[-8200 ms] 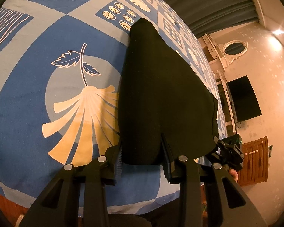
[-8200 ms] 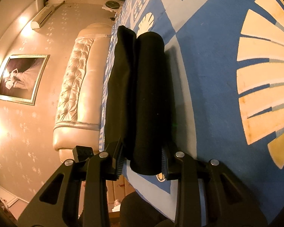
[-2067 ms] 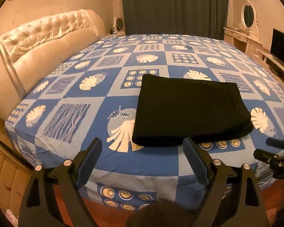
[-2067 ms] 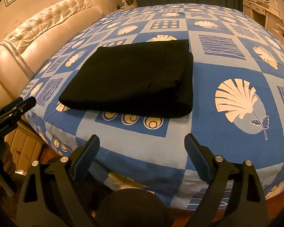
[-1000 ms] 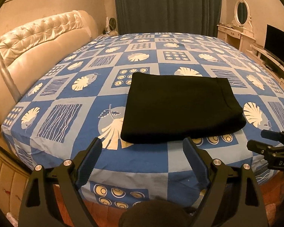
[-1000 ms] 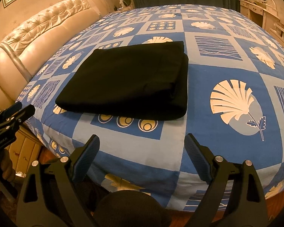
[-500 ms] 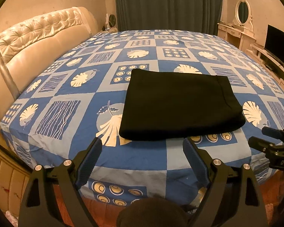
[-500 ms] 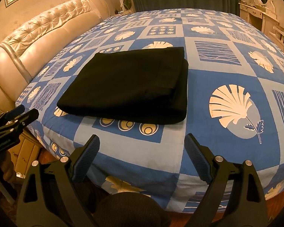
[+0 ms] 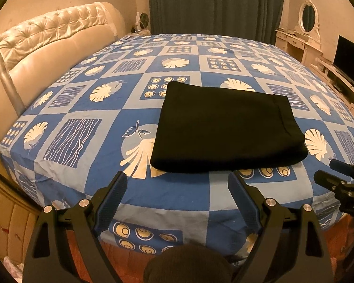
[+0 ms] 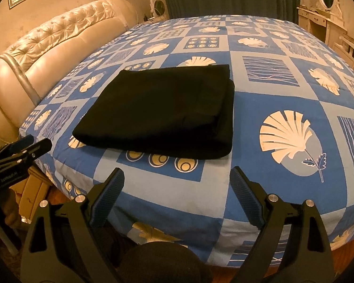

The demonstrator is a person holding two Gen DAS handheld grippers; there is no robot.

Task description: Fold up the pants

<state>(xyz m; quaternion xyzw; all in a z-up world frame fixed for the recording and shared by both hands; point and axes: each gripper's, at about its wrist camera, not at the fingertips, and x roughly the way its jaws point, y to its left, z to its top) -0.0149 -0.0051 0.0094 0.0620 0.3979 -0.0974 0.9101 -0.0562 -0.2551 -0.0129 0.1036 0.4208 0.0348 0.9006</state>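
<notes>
The black pants [image 9: 226, 127] lie folded into a flat rectangle on the bed [image 9: 82, 108], just beyond both sets of fingers. The left gripper [image 9: 177, 188] and right gripper [image 10: 177, 181] hang wide open and empty. The folding looks finished; the next move seems only a retreat.

The folded black pants [image 9: 226, 127] are lying flat on the blue patterned bed [image 9: 87, 118], and the left gripper [image 9: 177, 189] is hovering short of them, fingers [image 9: 112, 197] spread wide.
</notes>
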